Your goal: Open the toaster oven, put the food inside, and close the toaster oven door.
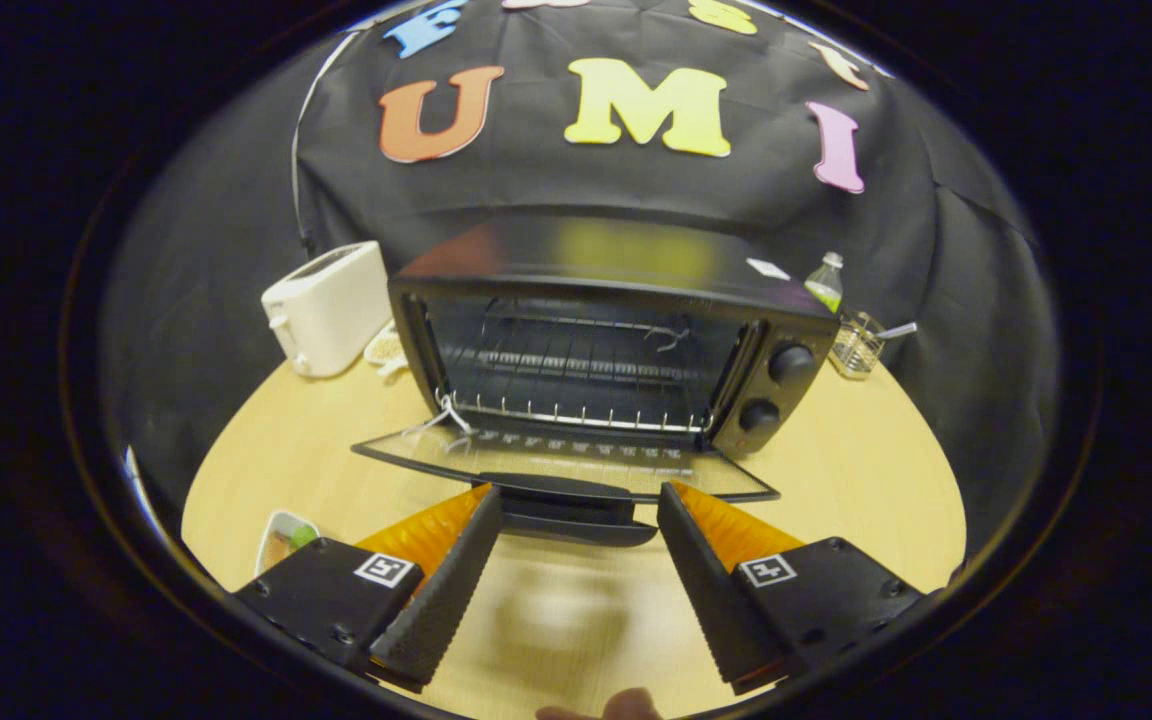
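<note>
Toaster oven [616, 345]: black, at the middle of the counter [856, 480], cavity exposed, wire rack [576, 365] inside with nothing resting on it. Two round knobs [776, 388] stacked on its right-hand panel.

Door [556, 458]: glass, dropped flat toward the onlooker, its dark handle [566, 500] at the near edge.

Gripper [578, 510]: fingers spread wide, nothing clamped between them; black ribbed pads [446, 590] with orange backs. The door handle lies just between and ahead of the fingertips; contact with either finger cannot be told.

White toaster [328, 305]: left of the oven, standing apart from it.

Plate [284, 538]: near the left finger, on the counter's edge, carrying food, something green and something brown, too small to identify surely.

Bottle [825, 281] and wire basket [858, 345]: behind the oven's right corner, side by side.

Surface: pale wood-grain counter, bare and slightly blurred between the fingers.

Room: black cloth wall [936, 260] draped behind and around the counter.
</note>
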Motion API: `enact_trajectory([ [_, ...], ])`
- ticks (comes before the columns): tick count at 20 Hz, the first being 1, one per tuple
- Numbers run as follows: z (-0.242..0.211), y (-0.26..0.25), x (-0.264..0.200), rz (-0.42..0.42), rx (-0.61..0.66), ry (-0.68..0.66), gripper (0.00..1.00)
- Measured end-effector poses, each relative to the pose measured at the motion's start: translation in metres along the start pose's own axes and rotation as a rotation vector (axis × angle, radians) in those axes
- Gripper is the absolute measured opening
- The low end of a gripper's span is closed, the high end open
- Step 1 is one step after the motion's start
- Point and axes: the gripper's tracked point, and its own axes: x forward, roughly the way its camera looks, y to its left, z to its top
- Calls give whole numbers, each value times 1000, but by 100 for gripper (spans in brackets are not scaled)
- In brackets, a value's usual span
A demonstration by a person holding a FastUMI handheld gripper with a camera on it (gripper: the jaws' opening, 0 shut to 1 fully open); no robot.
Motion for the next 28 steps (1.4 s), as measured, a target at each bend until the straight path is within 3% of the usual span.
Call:
enact_trajectory([
  [3, -27, -2, -4, 30, 18, 86, 100],
  [13, 19, -22, -109, 157, 10, -16, 100],
  [20, 31, -11, -152, 347, 79, 97, 100],
  [28, 14, 66, -144, 577, 185, 293, 100],
])
